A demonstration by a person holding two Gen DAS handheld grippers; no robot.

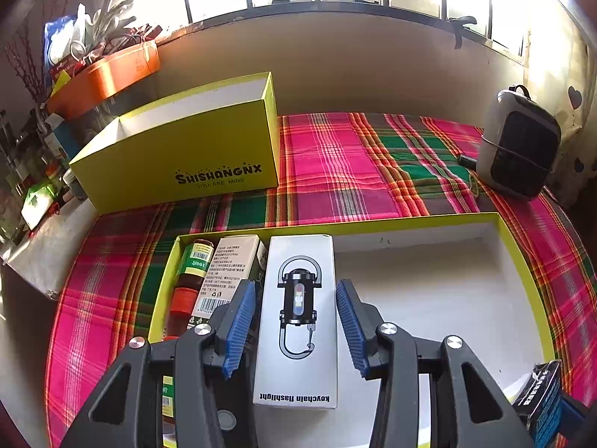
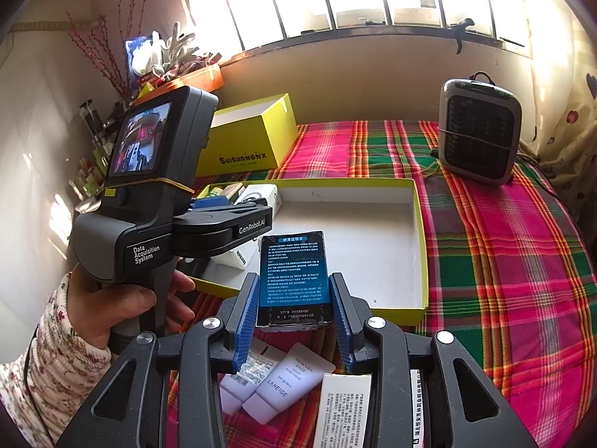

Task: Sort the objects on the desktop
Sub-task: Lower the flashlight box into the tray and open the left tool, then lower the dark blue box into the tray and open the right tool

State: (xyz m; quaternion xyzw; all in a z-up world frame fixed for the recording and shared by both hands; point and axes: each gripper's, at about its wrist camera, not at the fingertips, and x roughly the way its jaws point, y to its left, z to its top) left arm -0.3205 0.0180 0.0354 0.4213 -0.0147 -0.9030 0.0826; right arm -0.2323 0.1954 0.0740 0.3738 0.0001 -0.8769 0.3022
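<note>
Blue-padded, the left gripper [image 1: 296,323] straddles a white keychain flashlight box [image 1: 296,317] in the shallow yellow tray [image 1: 522,261]; its jaws stand wider than the box, a gap showing on each side, so they grip nothing. The right gripper [image 2: 294,315] holds a dark blue box [image 2: 293,280] upright, both pads pressed to its sides, over the tray's near edge.

A plaid cloth [image 1: 335,156] covers the whole surface, with bare room between the tray and the far wall. The tray's right part is bare white floor out to its right wall. At the far left stands an open yellow box [image 1: 179,145] printed SHISHANGNX, well apart from a grey heater [image 2: 479,130] at the far right corner.

Within the tray's left end, a printed carton [image 1: 227,268] lies just beside the flashlight box, and a bottle [image 1: 192,272] with an orange cap lies along the left wall. Two Laneige tubes [image 2: 280,380] and a white carton [image 2: 345,407] lie on the cloth below the right gripper. A hand [image 2: 123,302] in a floral sleeve grips the left gripper's handle.
</note>
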